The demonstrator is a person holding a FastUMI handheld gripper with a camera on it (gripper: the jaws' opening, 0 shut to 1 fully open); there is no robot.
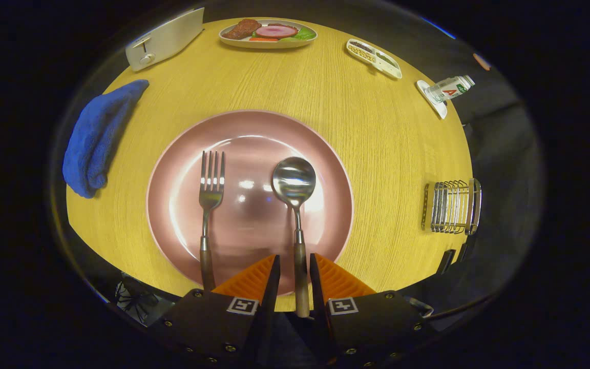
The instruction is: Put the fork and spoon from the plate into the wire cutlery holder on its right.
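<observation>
Your fingers (294,266) sit narrow around the wooden handle of the steel spoon (295,205), one on each side and very close to it; whether both actually press on the handle, I cannot tell. The handle runs straight back between them, over the near rim of the round pink plate (325,154), and its end pokes out past the plate toward you. The spoon's bowl lies face up on the plate's shiny middle, just ahead of your fingers.

Left of the spoon and roughly parallel to it lies the steel fork with a wooden handle (210,205), tines pointing away from you, handle end crossing the plate's near rim. Fork and spoon are apart, not touching.

The plate rests on the round yellow wood-grain table (377,143). Off to the plate's right, near the table's edge, stands the silver wire cutlery holder (451,206), well apart from the plate.

To the left lies a crumpled blue cloth (98,138). Beyond it at the far side sits a white toaster (164,38), then a pale oval dish of toy food (268,34), a small divided white tray (374,58), and a small white bottle lying on a white dish (448,89).
</observation>
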